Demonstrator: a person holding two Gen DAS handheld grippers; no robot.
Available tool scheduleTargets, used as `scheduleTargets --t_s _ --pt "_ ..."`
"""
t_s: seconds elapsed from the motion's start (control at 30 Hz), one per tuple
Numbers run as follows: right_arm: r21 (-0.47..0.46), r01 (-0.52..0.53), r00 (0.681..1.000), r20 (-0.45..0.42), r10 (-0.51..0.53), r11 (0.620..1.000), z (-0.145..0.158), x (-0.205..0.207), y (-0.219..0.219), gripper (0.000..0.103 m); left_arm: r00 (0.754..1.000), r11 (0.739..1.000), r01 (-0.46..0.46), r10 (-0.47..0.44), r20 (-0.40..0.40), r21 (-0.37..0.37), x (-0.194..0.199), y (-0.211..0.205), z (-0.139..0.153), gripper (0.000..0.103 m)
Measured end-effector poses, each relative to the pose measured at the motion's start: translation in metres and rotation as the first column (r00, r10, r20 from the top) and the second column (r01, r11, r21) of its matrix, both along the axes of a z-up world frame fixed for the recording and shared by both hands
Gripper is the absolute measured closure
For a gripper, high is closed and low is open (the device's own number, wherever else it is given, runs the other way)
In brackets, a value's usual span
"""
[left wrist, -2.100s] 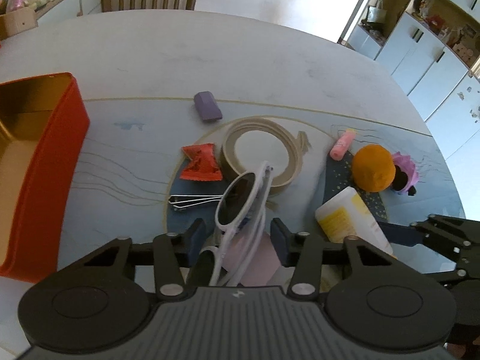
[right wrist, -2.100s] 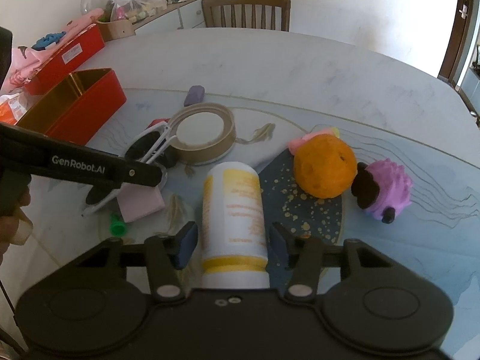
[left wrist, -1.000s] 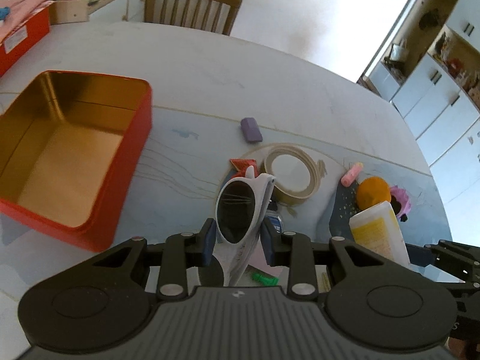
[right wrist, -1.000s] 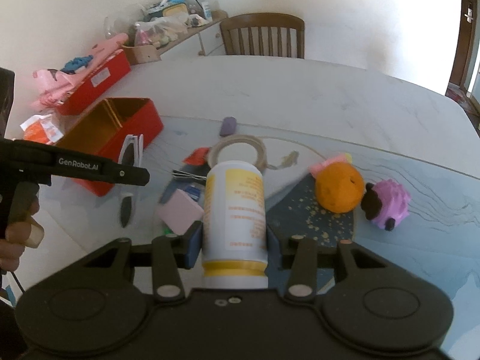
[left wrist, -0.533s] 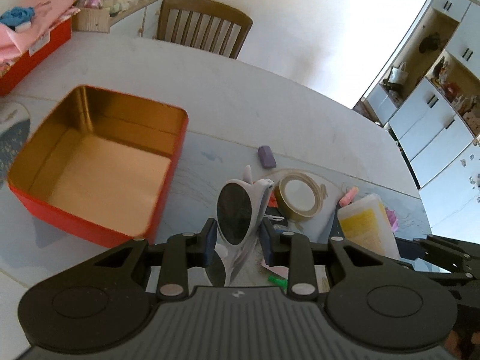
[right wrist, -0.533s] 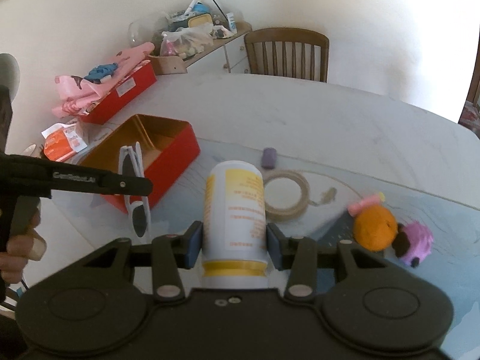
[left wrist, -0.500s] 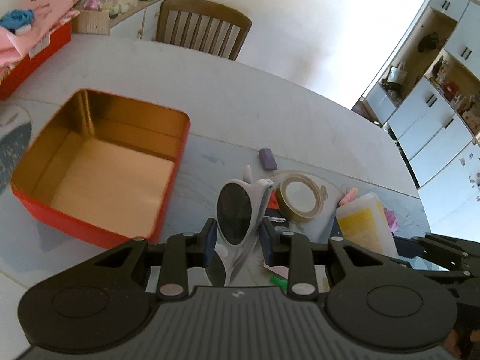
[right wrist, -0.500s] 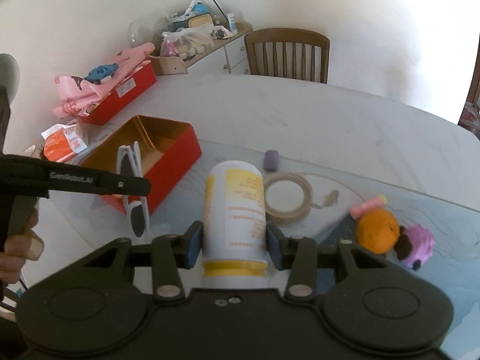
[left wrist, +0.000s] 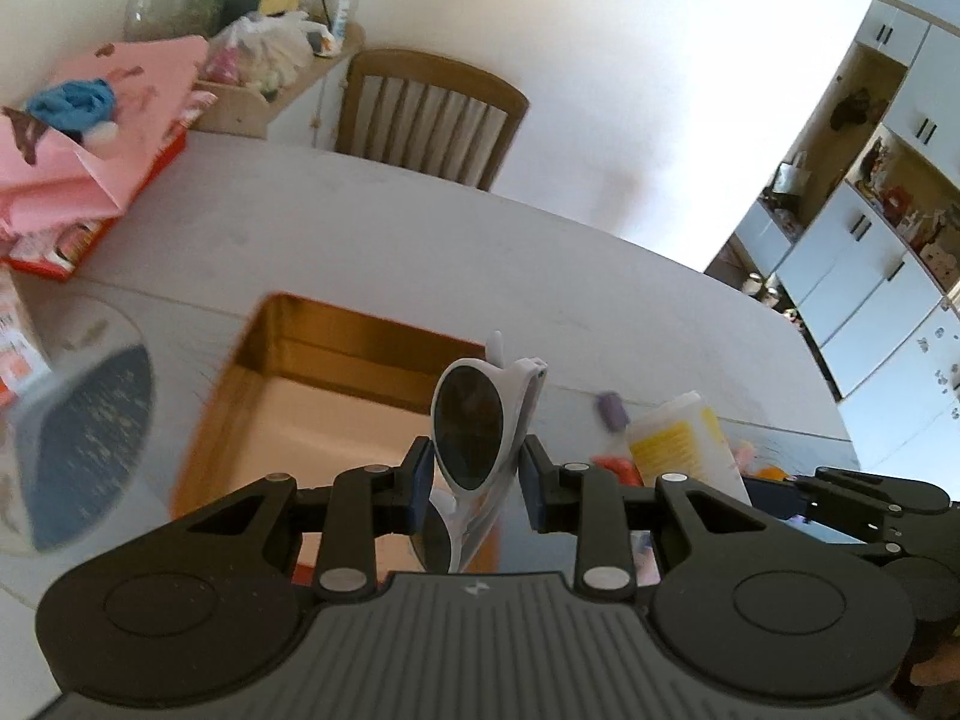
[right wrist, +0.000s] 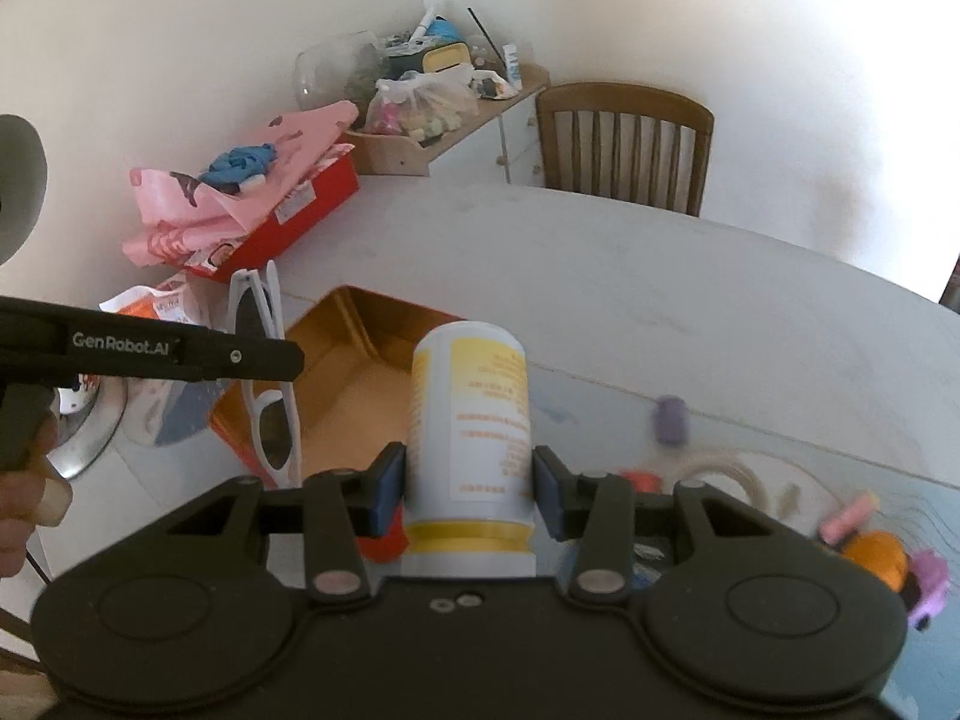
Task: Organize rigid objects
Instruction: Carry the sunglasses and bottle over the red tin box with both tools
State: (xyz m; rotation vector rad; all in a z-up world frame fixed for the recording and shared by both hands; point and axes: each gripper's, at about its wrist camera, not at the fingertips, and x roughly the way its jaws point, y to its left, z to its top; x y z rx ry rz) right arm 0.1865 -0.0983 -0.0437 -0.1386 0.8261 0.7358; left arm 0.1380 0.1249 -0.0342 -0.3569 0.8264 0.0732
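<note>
The left claw [left wrist: 474, 483] is gripping white sunglasses [left wrist: 474, 432] above the red tin [left wrist: 312, 354]; the right claw [right wrist: 468, 489] is clamping a bottle [right wrist: 468, 414] beside it — the thin frame risks slipping, or the two colliding.

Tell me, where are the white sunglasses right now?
The white sunglasses are pinched in the left gripper, held up above the open red tin; the right wrist view shows them left of the yellow bottle.
</note>
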Motion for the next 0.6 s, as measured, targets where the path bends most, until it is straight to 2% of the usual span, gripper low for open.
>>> scheduleTargets --t_s 0.23,0.6 --pt "-0.018 -0.003 1.0 0.008 0.003 1.0 -0.009 0.008 0.054 0.059 0.998 0.998 0.034 -0.032 -0.051 0.056 0.027 0.038 -0.009 0.074" --pt "-0.139 0.029 1.0 0.004 -0.029 0.99 -0.049 0.029 0.107 0.059 0.983 0.99 0.091 -0.072 -0.168 0.111 0.055 0.069 -0.048 0.074"
